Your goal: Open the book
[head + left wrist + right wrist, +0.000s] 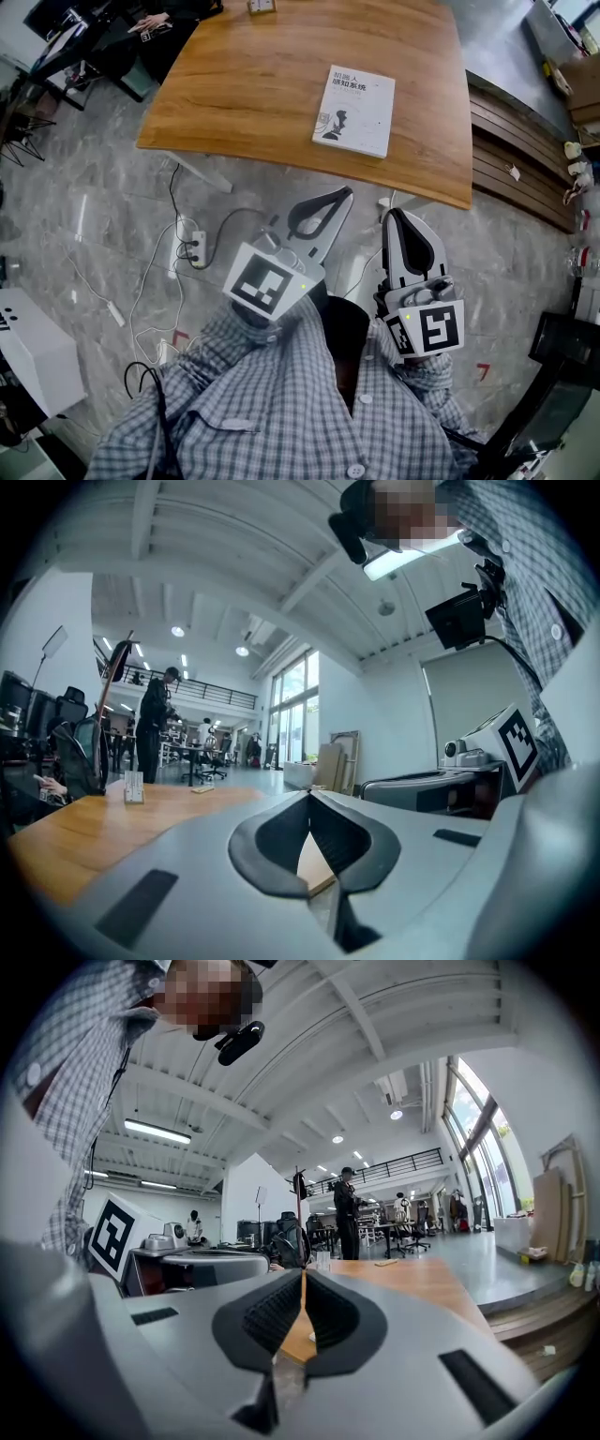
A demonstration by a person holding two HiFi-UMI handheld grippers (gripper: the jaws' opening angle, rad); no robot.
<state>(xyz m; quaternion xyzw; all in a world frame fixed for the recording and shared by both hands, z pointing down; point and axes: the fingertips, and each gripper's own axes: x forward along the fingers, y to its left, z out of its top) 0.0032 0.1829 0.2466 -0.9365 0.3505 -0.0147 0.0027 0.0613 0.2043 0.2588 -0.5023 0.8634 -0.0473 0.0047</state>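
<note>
Checked shirt (281, 412) noted nearest. Left tongs (345, 193) and right tongs (394, 216) held closed, empty, short of counter (234, 94). 1 book (354, 111) observed shut, flat on counter.

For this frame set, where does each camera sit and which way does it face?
Head view: on the person's head, facing steeply down at the table and closed book; checked shirt, left gripper and right gripper show.
Left gripper view: on the left gripper, facing level along its shut jaws over the tabletop; shirt at upper right.
Right gripper view: on the right gripper, facing level along its shut jaws; shirt at upper left.
Shared: both gripper views show the table and a standing person.
</note>
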